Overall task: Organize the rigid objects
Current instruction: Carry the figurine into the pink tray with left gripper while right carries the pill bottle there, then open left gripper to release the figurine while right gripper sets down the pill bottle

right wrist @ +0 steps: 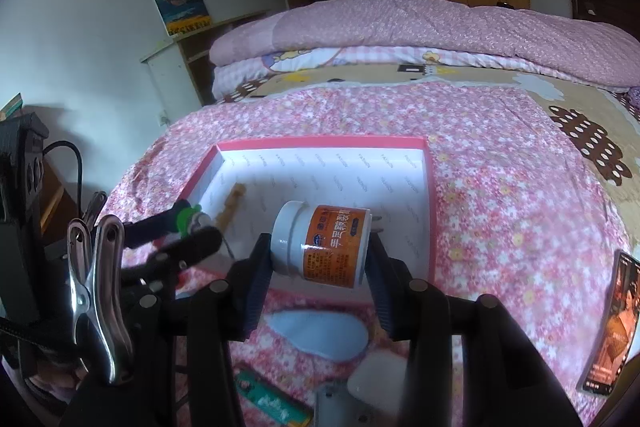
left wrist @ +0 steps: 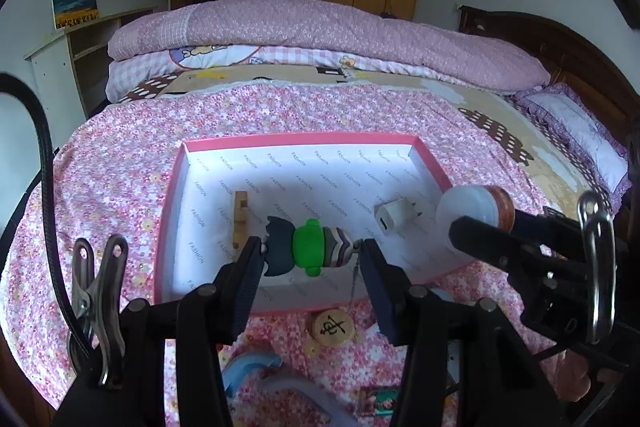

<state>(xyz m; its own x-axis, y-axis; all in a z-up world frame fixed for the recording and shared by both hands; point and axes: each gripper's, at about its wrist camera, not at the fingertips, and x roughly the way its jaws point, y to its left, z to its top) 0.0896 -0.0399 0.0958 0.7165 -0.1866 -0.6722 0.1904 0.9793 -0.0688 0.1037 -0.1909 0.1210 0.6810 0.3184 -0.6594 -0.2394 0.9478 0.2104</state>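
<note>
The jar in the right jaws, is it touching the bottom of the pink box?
Cannot tell. In the right wrist view the jar is clamped sideways between the jaws over the pink box, but no clear gap or contact shows underneath.

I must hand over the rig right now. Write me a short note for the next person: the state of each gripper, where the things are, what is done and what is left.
Left gripper: shut on the small doll figure, held over the pink box.
Right gripper: shut on the white jar with an orange label, held on its side over the box's near edge.
Done: a wooden piece and a white charger lie in the box.
Left: release both held items into the box, then collect the round wooden chess piece, the card and the other loose things on the floral cloth.
</note>
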